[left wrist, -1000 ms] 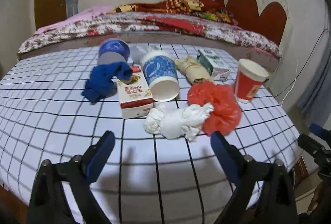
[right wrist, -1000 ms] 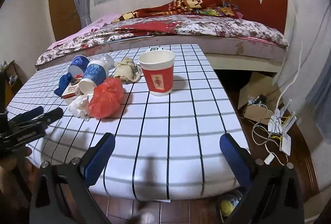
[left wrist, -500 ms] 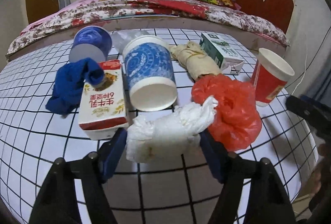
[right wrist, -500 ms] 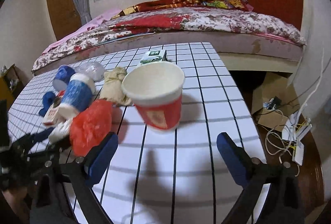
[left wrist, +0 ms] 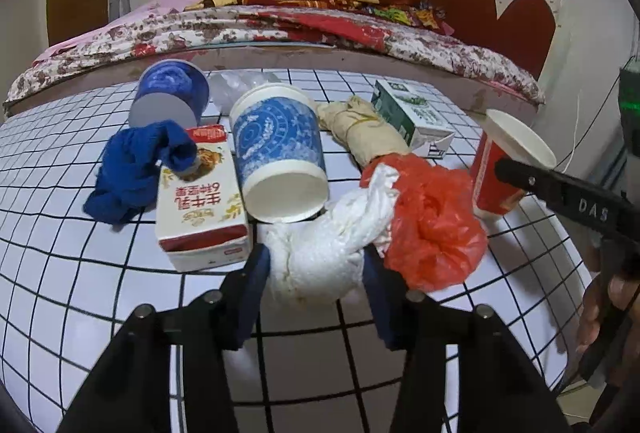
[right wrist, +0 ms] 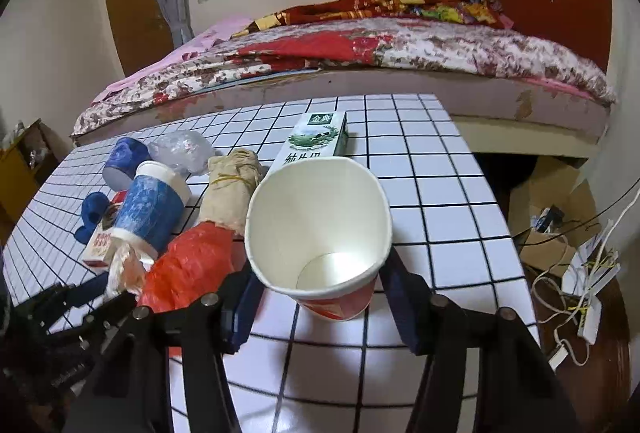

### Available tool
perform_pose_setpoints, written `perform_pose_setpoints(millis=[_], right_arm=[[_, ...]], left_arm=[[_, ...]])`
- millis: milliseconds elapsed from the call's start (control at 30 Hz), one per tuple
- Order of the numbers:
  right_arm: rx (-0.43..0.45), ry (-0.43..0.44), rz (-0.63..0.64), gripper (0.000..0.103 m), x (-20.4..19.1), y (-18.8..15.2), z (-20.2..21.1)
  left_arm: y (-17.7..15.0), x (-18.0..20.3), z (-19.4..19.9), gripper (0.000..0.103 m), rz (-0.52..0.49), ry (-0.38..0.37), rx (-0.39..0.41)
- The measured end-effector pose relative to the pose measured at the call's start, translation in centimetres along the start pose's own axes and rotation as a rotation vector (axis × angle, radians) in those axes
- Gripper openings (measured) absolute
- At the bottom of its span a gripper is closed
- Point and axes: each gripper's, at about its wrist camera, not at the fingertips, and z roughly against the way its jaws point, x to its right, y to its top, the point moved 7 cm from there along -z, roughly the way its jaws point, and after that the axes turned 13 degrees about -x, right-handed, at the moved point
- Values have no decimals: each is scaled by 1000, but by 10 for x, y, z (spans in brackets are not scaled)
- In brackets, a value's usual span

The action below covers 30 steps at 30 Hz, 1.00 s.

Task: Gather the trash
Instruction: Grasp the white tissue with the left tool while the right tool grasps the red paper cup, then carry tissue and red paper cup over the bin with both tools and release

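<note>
Right gripper (right wrist: 318, 303) closing around a red paper cup (right wrist: 320, 229), blue fingers (right wrist: 244, 307) close on either side of its lower wall, cup tilted with its white, empty inside facing the camera, standing on the grid-patterned surface (right wrist: 440, 225). Left of the cup, touching it or nearly so, a crumpled red plastic bag (right wrist: 188, 265); further left a blue paper cup on its side (right wrist: 150, 209), a beige wrapped bundle (right wrist: 232, 193), a green milk carton (right wrist: 316, 139) behind. At lower left, the left gripper (right wrist: 92, 297) by a white wad (right wrist: 124, 265); beyond the surface, a bed (right wrist: 360, 61).
</note>
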Motion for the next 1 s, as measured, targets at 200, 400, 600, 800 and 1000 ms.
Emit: perform_pose_setpoints(millis=[200,400,600,800,1000], right_arm=[[22,-9,11,59,3,-15,16],[40,-11,10,59,5,-30,32],[47,-4,-12,59,12,-40,42],[91,0,-26,59,18,-51,72],[148,4,-75,59,38,-73,116]], left_arm=[[-7,1,13,46,-6,-20,54],[-13,4,6,39,-10,-37,29],[-16,6,13,34,-15,-41,43],[-15,21,45,34,-47,-42,107],[-23,58,70,34,-110,-90,144]])
